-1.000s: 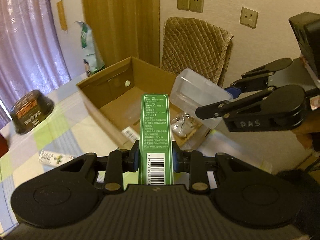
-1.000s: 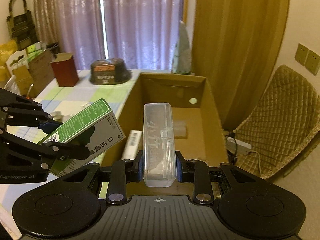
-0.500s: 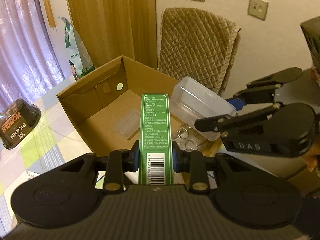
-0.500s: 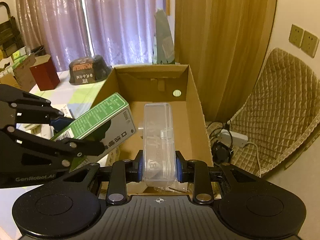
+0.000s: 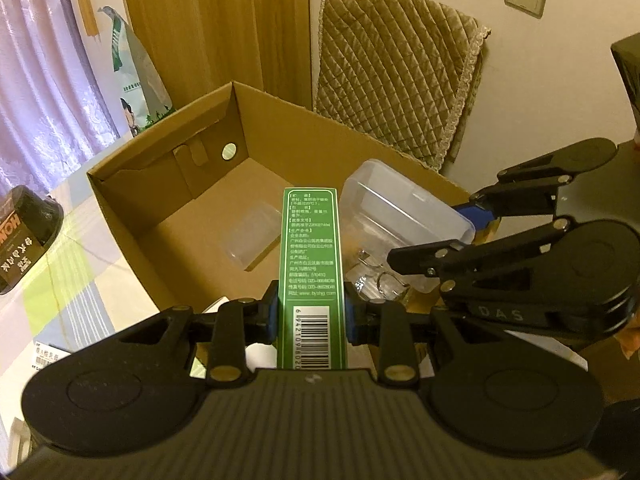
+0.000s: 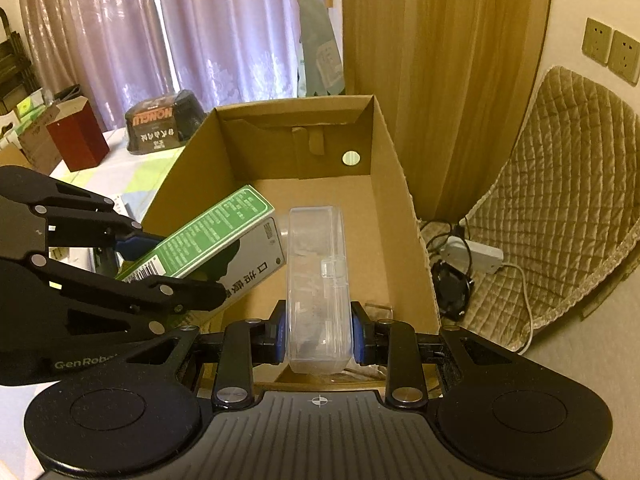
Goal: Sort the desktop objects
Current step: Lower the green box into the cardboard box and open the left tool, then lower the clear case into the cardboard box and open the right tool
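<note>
The left gripper [image 5: 310, 314] is squeezed tight on a long green cardboard packet with white writing and a barcode [image 5: 313, 264]. The right gripper [image 6: 319, 338] is squeezed tight on a see-through plastic box with a snap lid [image 6: 318, 276]. Both things are held up in the air over the big open brown cardboard box [image 5: 132, 216] that sits on the table with the checked cloth [image 5: 60, 280].

A second ago the two grippers were farther back, and the cardboard box looked small and far. Now both have come forward and the box fills much more of each view. The green packet now pokes over the near wall of the box, and the see-through box hangs over the inside, near the right wall. The two held things are just beside each other but I cannot tell if they touch.

A small clear plastic tub [image 5: 252, 238] lies on the floor of the cardboard box. A dark bowl-shaped tub with orange letters [image 6: 164, 122] stays on the table, well apart from the box.
</note>
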Available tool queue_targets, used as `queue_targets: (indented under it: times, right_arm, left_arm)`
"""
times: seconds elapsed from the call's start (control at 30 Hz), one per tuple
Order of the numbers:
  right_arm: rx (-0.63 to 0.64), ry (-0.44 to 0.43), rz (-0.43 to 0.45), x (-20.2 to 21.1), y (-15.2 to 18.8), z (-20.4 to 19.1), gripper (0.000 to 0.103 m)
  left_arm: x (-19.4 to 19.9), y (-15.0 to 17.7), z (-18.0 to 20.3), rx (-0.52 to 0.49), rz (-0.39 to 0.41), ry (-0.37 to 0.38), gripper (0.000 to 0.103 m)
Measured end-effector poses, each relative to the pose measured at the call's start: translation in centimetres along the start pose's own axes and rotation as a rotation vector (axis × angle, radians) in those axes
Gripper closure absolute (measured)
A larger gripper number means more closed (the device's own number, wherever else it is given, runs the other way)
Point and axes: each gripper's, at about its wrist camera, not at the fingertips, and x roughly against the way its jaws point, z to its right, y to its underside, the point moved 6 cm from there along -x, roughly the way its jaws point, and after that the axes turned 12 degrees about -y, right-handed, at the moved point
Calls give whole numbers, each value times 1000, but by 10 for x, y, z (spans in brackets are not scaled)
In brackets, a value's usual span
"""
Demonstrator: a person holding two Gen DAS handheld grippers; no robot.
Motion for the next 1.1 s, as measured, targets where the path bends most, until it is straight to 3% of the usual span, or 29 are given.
queue_targets:
  times: [1.1]
  right_arm:
    - [5,5,-12,-10,-1,-4,74]
  left_arm:
    - [13,10,-13,27,17,-11,73]
